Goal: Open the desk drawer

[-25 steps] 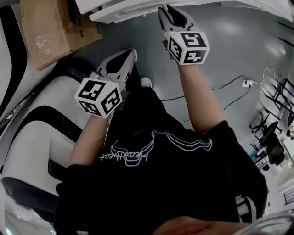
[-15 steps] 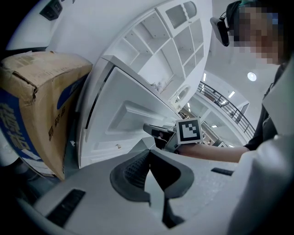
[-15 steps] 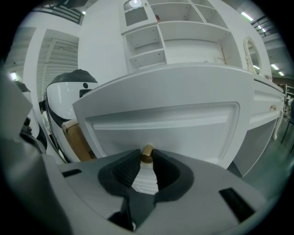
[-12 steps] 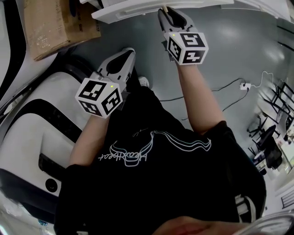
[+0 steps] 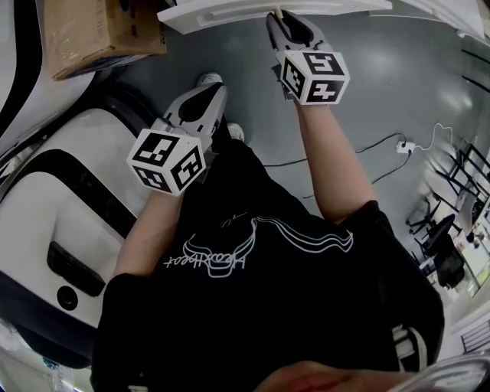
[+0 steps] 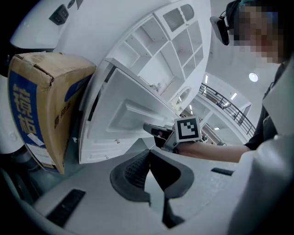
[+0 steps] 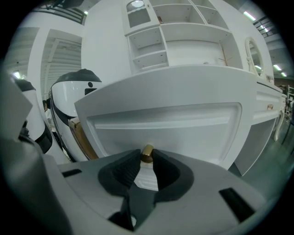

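Observation:
The white desk drawer (image 7: 183, 124) fills the right gripper view, its front panel facing me. My right gripper (image 7: 147, 157) is shut on the drawer's small brass knob (image 7: 147, 152), which sits between the two pads. In the head view the right gripper (image 5: 277, 17) reaches to the drawer's front edge (image 5: 230, 11) at the top. My left gripper (image 5: 213, 90) hangs lower and to the left, over the floor, its jaws together with nothing between them. The left gripper view shows the left gripper (image 6: 149, 152), the drawer (image 6: 124, 119) pulled out and the right gripper (image 6: 154, 130) at its front.
A cardboard box (image 5: 92, 31) stands on the floor left of the desk. A large white and black chair shell (image 5: 69, 176) lies at the left. One shoe (image 5: 208, 79) shows by the left gripper. A cable and plug (image 5: 402, 143) run over the grey floor at right.
Both grippers have drifted a little toward me, the right keeping its hold on the knob. The box and chair have slid left and up in the view, and a shoe now shows.

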A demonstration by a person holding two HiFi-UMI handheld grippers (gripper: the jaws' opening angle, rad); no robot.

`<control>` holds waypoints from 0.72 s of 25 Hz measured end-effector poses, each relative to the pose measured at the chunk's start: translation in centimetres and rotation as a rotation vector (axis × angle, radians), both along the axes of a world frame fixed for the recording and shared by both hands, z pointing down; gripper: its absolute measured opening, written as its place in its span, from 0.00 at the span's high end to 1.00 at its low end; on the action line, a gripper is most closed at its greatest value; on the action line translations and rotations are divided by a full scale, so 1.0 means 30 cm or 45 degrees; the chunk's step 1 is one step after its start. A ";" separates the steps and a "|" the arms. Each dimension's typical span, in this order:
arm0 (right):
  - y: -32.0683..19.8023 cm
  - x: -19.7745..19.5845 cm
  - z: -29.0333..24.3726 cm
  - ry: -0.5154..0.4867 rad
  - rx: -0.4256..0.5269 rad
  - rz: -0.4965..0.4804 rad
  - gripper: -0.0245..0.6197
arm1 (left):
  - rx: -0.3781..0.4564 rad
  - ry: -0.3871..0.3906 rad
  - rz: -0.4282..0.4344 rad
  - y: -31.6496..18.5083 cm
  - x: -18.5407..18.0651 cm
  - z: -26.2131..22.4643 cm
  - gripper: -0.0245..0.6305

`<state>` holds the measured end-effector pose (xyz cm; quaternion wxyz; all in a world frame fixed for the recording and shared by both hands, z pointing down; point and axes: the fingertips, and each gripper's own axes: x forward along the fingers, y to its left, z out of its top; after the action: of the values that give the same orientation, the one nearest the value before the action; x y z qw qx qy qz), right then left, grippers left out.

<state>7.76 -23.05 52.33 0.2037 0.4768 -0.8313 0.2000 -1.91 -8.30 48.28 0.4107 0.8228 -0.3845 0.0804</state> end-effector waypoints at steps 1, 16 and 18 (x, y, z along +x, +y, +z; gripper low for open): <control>0.005 0.002 -0.001 0.001 -0.001 0.000 0.82 | -0.002 0.000 -0.004 0.009 0.001 -0.001 0.96; 0.102 0.031 -0.005 0.036 -0.036 -0.025 0.82 | 0.013 -0.003 -0.059 0.098 0.023 -0.076 0.96; 0.115 0.034 -0.005 0.043 -0.040 -0.032 0.82 | 0.024 -0.004 -0.065 0.105 0.022 -0.096 0.96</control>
<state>8.76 -19.62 52.18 0.2275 0.4664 -0.8305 0.2024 -1.24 -5.16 45.39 0.4041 0.8165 -0.4067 0.0676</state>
